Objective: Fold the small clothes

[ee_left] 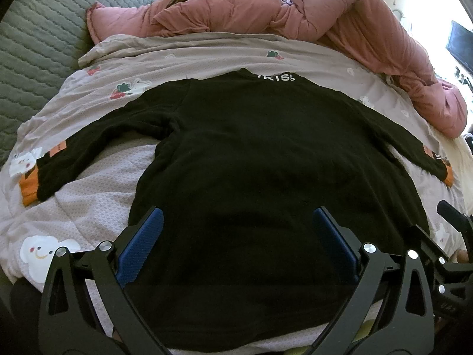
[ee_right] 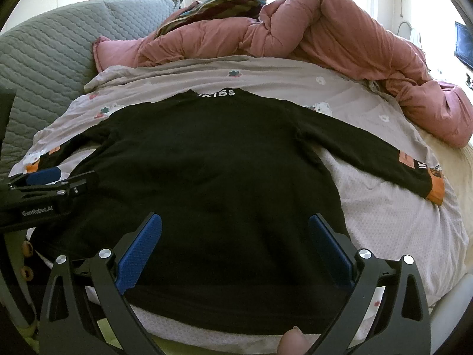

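A black top (ee_left: 245, 153) lies flat on the bed, spread over a pale printed sheet (ee_left: 183, 56), its neck pointing away from the cameras. White letters (ee_left: 276, 77) mark the collar. Both sleeves are stretched out to the sides; each ends in an orange cuff (ee_left: 28, 190), with the other cuff (ee_right: 436, 190) near the bed's right edge. The hem lies closest to the cameras, just beyond the claws.

The left claw (ee_left: 236, 230) hovers above the lower part of the top, left of its middle. Its blue pads (ee_left: 142, 245) stand wide apart with nothing between them but the cloth below; whether they touch the fabric cannot be told. The right claw (ee_right: 235, 236) hangs over the lower part too, right of the middle, its fingers likewise spread wide and empty. In the right wrist view the left claw shows from the side at the left edge, over the top's left flank.

A pink quilt (ee_left: 340, 20) is bunched along the far side of the bed. A grey quilted cover (ee_left: 38, 44) lies to the far left. A fingertip (ee_right: 292, 341) shows at the bottom of the right wrist view.
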The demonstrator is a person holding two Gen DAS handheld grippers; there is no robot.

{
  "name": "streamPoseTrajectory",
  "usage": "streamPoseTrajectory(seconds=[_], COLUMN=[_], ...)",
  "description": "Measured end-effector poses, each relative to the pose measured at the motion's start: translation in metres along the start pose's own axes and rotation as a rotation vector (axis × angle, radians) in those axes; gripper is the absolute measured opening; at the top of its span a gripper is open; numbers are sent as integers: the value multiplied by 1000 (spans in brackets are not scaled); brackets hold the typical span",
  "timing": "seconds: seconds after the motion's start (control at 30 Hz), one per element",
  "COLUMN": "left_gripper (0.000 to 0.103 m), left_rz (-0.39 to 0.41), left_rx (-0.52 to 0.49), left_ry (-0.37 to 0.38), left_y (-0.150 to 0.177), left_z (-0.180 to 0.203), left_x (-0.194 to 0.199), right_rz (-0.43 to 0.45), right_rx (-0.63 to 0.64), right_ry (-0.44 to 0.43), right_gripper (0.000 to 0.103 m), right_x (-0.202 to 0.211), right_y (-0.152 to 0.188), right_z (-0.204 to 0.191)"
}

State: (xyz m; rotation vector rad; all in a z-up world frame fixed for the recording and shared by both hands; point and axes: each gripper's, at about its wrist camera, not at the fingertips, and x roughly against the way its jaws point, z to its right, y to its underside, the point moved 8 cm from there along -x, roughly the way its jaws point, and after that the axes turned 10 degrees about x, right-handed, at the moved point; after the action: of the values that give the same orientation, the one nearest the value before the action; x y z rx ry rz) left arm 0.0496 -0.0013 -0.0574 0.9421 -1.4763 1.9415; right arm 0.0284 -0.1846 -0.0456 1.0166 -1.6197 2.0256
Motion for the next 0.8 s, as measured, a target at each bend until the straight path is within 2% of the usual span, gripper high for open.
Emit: streamPoseTrajectory(seconds=[0.5, 0.8], left_gripper=[95, 95], left_rz=[5, 13], left_rx=[-13, -11], left_ry=[-22, -32], left_y=[-7, -25], left_z=[6, 13], left_x=[-2, -7], right_rz=[22, 32], right_rx=[2, -19], right_ry=[0, 3], right_gripper=[99, 99], right_x=[-6, -12], right_y=[-9, -21], right_z=[11, 23])
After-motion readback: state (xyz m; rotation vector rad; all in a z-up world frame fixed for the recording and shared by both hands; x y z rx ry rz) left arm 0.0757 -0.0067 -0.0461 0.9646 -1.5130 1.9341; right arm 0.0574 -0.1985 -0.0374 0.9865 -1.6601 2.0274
